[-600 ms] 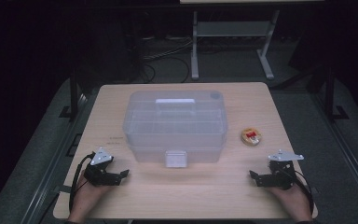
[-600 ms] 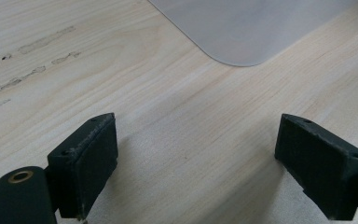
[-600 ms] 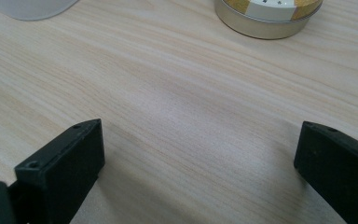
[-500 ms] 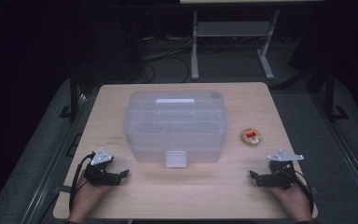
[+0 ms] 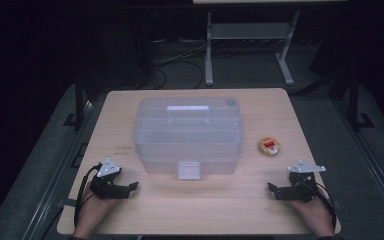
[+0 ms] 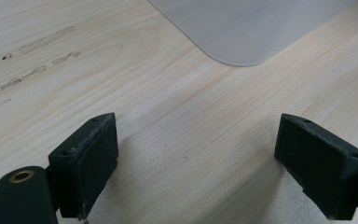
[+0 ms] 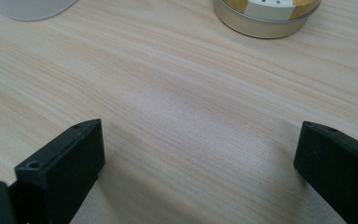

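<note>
A clear plastic storage box (image 5: 187, 135) with a white handle on its lid and a white front latch (image 5: 188, 170) stands shut in the middle of the wooden table (image 5: 205, 210). Its corner (image 6: 242, 28) shows ahead of my left jaws. A small round tin (image 5: 269, 146) with a yellow and red lid lies to the right of the box, and its rim (image 7: 265, 16) appears in the right gripper view. My left gripper (image 5: 132, 187) rests on the table at front left, open and empty. At front right my right gripper (image 5: 271, 189) rests likewise, open with nothing between its jaws.
Faint dark marks (image 6: 32, 56) stain the tabletop left of the box. Beyond the table's far edge stand a white metal stand (image 5: 245, 45) and loose cables (image 5: 170, 60) on the dark floor. Black frame rails (image 5: 77, 105) run along both sides of the table.
</note>
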A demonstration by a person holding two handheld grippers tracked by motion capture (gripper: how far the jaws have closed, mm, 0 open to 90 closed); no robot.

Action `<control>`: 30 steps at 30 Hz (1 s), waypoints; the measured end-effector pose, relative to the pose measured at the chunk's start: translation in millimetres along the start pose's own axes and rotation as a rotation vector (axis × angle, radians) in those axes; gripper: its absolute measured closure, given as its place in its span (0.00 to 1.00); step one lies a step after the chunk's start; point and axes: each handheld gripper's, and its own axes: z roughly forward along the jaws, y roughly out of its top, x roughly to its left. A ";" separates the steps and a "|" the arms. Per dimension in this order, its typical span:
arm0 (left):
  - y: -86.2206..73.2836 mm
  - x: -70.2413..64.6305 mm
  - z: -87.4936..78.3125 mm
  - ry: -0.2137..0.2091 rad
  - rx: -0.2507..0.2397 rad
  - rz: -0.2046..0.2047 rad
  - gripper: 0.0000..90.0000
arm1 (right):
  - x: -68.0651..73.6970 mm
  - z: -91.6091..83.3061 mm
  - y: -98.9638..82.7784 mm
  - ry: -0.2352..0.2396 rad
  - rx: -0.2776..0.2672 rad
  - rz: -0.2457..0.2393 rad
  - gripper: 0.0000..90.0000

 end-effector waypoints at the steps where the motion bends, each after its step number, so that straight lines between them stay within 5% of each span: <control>1: -0.1 0.1 -0.1 -0.001 -0.001 0.001 0.15 | 0.2 -0.1 -0.1 -0.002 0.001 0.002 0.02; 8: -1.1 0.5 -1.6 -0.005 -0.003 0.005 0.16 | 0.8 -2.9 1.2 -0.002 0.008 0.009 0.07; 16: 1.1 3.6 -9.6 0.002 -0.016 -0.004 0.31 | -0.3 -9.5 2.7 0.007 -0.003 0.036 0.16; 24: 4.8 5.5 -19.6 -0.022 -0.027 -0.031 0.54 | 0.1 -13.7 5.8 0.032 -0.020 0.034 0.34; 30: 10.0 6.5 -24.3 -0.050 -0.016 -0.031 0.78 | -1.3 -18.2 10.5 0.055 -0.044 0.026 0.58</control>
